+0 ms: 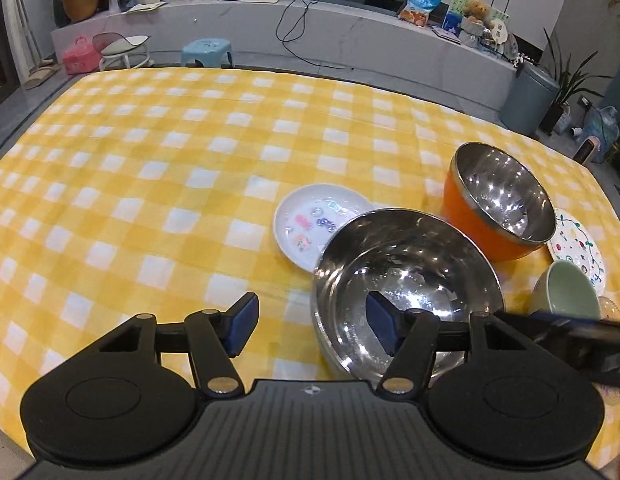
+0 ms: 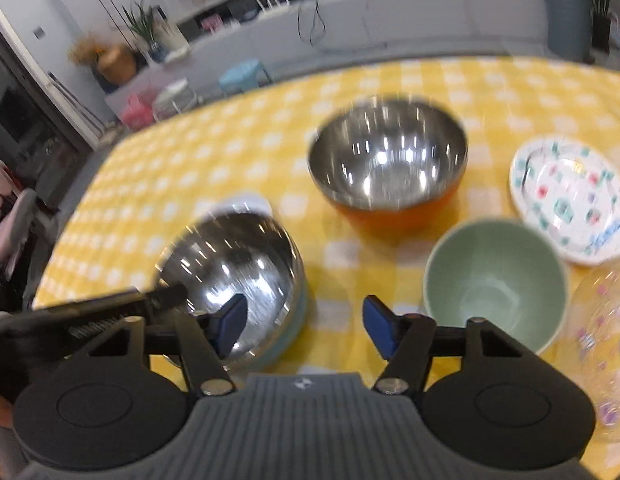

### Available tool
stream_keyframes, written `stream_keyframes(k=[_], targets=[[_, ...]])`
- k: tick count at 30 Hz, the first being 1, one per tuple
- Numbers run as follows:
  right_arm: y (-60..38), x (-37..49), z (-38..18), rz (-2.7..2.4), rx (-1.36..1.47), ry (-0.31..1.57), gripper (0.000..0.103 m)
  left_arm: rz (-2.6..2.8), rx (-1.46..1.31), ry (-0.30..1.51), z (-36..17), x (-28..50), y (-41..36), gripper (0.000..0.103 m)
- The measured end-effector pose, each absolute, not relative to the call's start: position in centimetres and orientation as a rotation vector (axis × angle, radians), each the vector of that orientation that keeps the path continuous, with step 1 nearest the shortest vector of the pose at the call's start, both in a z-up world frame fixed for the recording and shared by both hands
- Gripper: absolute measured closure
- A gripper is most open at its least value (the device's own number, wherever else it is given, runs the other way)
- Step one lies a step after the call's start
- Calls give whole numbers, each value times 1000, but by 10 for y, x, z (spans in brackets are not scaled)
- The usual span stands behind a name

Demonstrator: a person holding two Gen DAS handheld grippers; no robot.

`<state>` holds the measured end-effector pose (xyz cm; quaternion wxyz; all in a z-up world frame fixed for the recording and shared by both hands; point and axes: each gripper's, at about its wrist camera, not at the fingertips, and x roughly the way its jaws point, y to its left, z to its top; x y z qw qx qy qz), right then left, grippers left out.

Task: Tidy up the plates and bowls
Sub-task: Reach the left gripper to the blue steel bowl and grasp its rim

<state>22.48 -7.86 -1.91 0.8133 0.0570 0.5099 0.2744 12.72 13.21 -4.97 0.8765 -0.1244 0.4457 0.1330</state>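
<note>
A steel bowl (image 1: 406, 276) (image 2: 234, 264) stands near the front of the yellow checked table (image 1: 150, 200). My left gripper (image 1: 313, 326) is open and straddles the bowl's left rim, one pad inside and one outside. My right gripper (image 2: 305, 330) is open over the opposite rim; its view is blurred. Neither gripper's pads press on the rim. Behind the steel bowl stands an orange bowl with a steel lining (image 1: 502, 200) (image 2: 390, 160). A small white plate with stickers (image 1: 310, 220) lies to the steel bowl's left rear. A green bowl (image 1: 566, 292) (image 2: 494, 280) sits to the right.
A patterned plate (image 1: 578, 252) (image 2: 570, 204) lies behind the green bowl, and a clear patterned glass bowl (image 2: 606, 340) stands at the far right. Beyond the table's far edge are a blue stool (image 1: 206, 50) and a grey bin (image 1: 528, 98).
</note>
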Motion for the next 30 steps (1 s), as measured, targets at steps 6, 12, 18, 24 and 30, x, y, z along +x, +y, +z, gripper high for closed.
stream_keyframes(k=[6, 12, 18, 24, 30], targets=[[-76, 227, -42, 645, 164, 1130, 50, 236, -258, 958, -59, 135, 124, 60], [-72, 226, -51, 695, 189, 1113, 69, 267, -179, 981, -65, 138, 114, 87], [-72, 222, -49, 668, 185, 1106, 80, 263, -258, 982, -64, 129, 121, 91], [-74, 214, -34, 650, 182, 1066, 84, 258, -276, 952, -51, 120, 121, 93], [-93, 203, -14, 631, 206, 1054, 88, 167, -239, 914, -30, 106, 111, 92]])
